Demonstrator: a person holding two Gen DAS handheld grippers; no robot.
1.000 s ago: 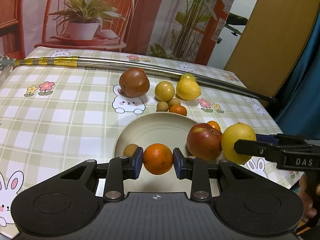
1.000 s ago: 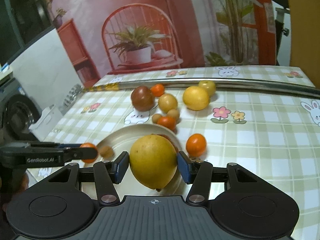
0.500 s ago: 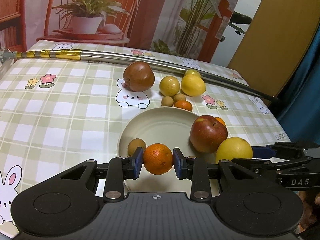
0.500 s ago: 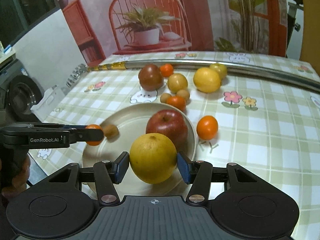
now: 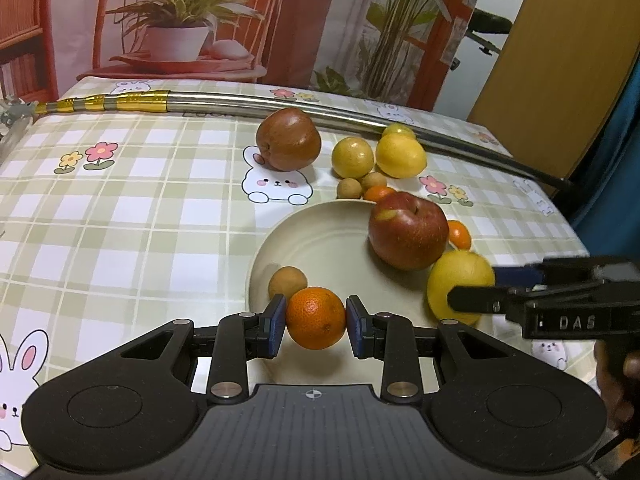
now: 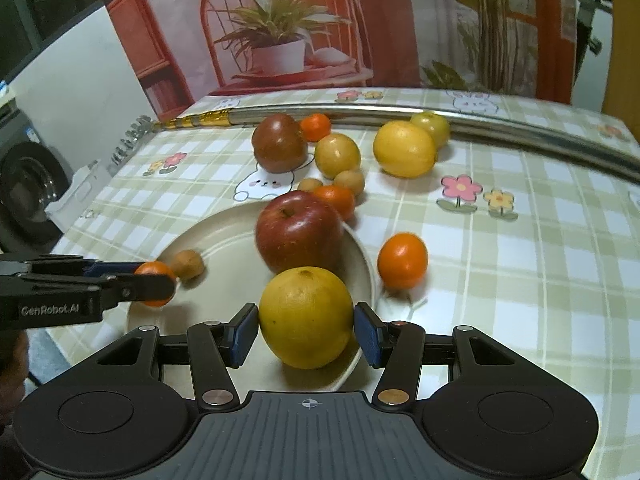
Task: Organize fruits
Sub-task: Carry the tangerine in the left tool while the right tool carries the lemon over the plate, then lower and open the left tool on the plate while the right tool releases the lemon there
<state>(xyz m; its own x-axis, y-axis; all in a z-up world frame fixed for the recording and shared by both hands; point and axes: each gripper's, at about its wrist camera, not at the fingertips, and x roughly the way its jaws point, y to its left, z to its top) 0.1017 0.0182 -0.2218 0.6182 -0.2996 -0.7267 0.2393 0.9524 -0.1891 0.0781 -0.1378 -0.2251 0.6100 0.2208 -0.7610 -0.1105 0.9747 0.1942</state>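
A cream plate (image 5: pixel 320 240) sits on the checked tablecloth, bearing a red apple (image 5: pixel 408 232) and a small brown fruit (image 5: pixel 287 282). My left gripper (image 5: pixel 316 322) is shut on a small orange (image 5: pixel 316 318) just above the plate's near rim, beside the brown fruit. In the right wrist view my right gripper (image 6: pixel 306 326) is shut on a large yellow citrus (image 6: pixel 306 318). It is low over the plate's (image 6: pixel 224 224) near-right rim, just in front of the apple (image 6: pixel 298 232). I cannot tell whether the citrus touches the plate.
Loose fruit lies behind the plate: a dark red apple (image 5: pixel 289 139), two yellow citrus (image 5: pixel 400 156), small brown fruits (image 5: pixel 349 189) and an orange (image 6: pixel 402 260) right of the plate. A metal pole (image 5: pixel 280 104) crosses the table's back. A hand (image 5: pixel 616 364) holds the right gripper.
Both grippers have come lower and closer over the plate with their fruit. The yellow citrus now sits at the plate's near-right rim in front of the apple.
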